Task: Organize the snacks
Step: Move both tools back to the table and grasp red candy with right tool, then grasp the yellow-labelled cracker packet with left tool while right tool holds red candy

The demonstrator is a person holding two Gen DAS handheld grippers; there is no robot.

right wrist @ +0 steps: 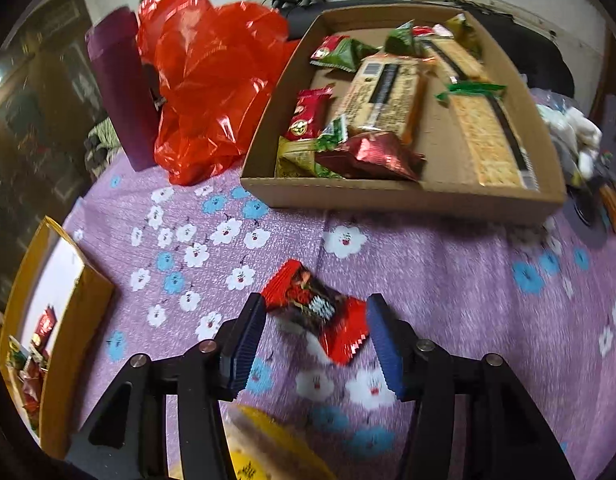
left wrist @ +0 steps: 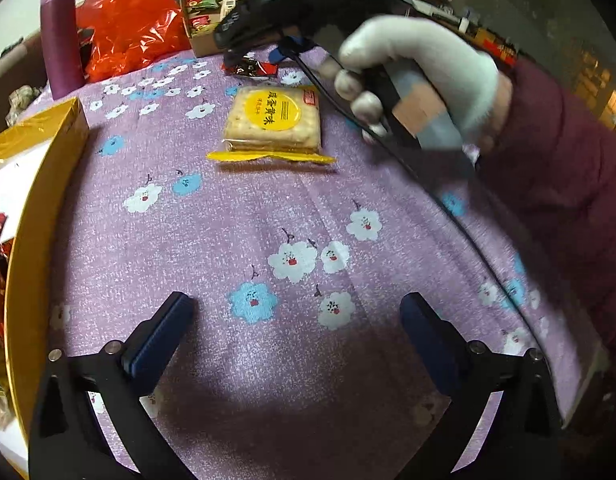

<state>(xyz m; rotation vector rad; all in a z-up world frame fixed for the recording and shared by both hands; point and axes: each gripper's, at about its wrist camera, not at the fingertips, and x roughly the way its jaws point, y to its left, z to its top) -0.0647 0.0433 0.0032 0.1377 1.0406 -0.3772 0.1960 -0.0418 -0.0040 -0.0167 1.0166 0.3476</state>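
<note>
A small red and black snack packet lies between the open fingers of my right gripper, low over the purple flowered cloth; whether the pads touch it I cannot tell. It also shows in the left wrist view under the right gripper. A yellow cracker pack lies on the cloth just nearer, and its edge shows in the right wrist view. My left gripper is open and empty above the cloth. A cardboard tray holds several snacks.
A gold box with snacks stands at the left; it also shows in the right wrist view. A red plastic bag and a purple cylinder stand behind. White and dark items lie right of the tray.
</note>
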